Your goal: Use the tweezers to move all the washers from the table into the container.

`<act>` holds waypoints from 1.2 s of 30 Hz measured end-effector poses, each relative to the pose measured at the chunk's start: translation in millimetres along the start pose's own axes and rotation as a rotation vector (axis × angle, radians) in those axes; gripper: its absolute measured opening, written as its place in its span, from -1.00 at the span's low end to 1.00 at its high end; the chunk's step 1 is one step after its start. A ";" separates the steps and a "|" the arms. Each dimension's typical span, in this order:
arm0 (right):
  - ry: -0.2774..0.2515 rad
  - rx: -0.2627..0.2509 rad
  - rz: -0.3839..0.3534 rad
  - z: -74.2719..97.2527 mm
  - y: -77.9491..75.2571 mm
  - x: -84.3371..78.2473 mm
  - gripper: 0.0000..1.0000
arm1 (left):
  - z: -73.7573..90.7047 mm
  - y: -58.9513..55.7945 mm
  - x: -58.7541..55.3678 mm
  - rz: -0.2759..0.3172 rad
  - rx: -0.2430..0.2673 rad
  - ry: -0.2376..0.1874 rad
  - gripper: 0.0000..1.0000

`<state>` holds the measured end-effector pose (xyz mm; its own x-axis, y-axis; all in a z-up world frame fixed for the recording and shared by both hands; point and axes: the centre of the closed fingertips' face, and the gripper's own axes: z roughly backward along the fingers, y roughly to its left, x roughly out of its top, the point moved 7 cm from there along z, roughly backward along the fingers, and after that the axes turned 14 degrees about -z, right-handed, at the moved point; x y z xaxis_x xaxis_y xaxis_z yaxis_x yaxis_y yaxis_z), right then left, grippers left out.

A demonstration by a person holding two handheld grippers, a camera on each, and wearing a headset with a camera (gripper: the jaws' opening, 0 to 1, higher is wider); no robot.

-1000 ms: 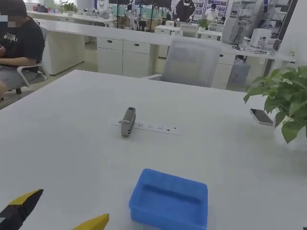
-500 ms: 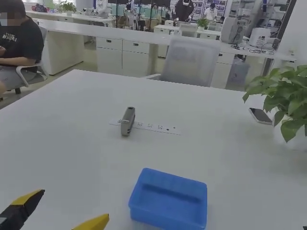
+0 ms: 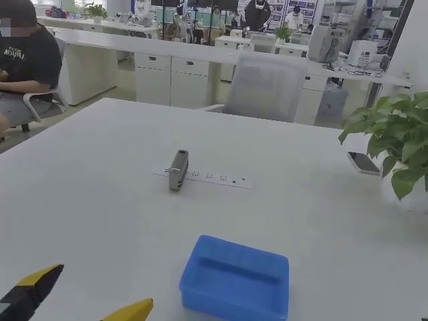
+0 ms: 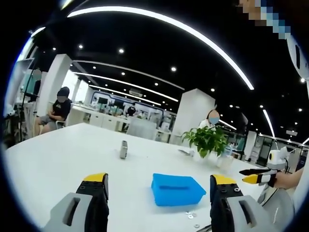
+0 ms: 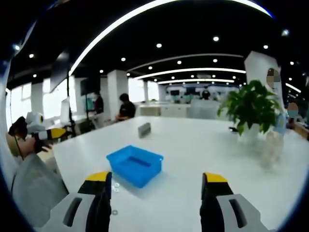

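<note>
Blue container (image 3: 234, 277) sits unmoved while the left tongs (image 4: 158, 180) and right tongs (image 5: 155, 177) stay spread and empty, so the washers (image 4: 191, 216) on the surface (image 3: 100, 174) await collection.

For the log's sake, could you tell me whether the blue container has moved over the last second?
No; the blue container stays equally near the power strip.

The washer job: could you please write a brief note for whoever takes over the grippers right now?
Left gripper: open, holding nothing.
Right gripper: open, holding nothing.
Blue container: on the white table, looks empty.
Washers: a few lie loose on the table beside the container, on the person's side.
Done: nothing moved yet.
Left: take up the tweezers and move every washer into the container.
</note>
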<state>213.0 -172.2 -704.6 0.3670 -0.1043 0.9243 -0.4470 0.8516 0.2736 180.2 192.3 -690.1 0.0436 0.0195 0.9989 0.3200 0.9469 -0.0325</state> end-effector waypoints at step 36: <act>0.726 0.447 0.498 -54.4 79.6 -97.9 -0.79 | -47.9 -66.9 -105.0 -0.740 -0.969 0.775 -0.93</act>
<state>185.8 -66.3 -787.8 0.3978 0.6814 0.6144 -0.8985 0.4247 0.1107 199.6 111.5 -794.5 -0.0214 -0.8433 0.5370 0.9863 0.0701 0.1494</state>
